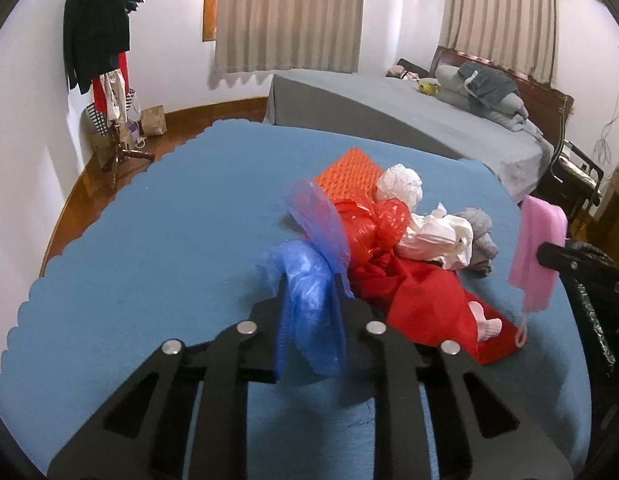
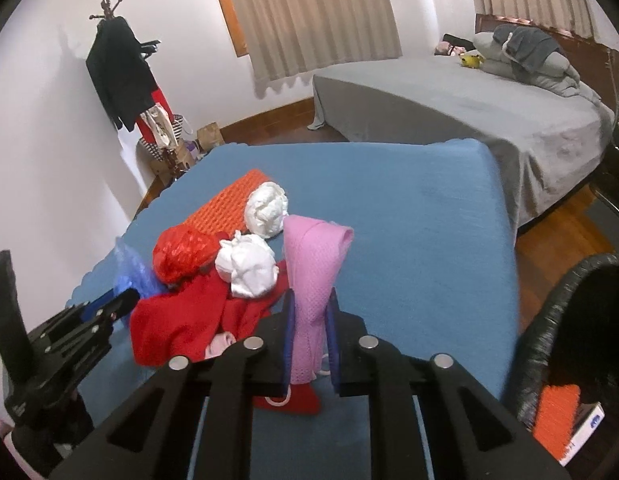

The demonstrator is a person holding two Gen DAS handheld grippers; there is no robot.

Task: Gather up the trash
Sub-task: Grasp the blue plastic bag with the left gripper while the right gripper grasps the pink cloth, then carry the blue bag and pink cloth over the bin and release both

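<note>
A pile of trash lies on a blue-covered table (image 1: 149, 240): an orange foam net (image 1: 349, 172), a red plastic bag (image 1: 373, 224), white crumpled paper (image 1: 401, 184), a white wad (image 1: 437, 236), red cloth (image 1: 421, 300) and a grey wad (image 1: 479, 232). My left gripper (image 1: 311, 292) is shut on a blue plastic bag (image 1: 309, 308) at the pile's near left side. My right gripper (image 2: 311, 312) is shut on a pink mesh face mask (image 2: 313, 276), held above the table beside the pile. The mask also shows in the left wrist view (image 1: 539, 252).
A black-lined trash bin (image 2: 549, 320) stands off the table's right edge, with orange foam (image 2: 557, 416) and a box inside. A grey bed (image 1: 409, 120) lies behind the table. A coat rack (image 1: 105, 60) with bags stands in the left corner.
</note>
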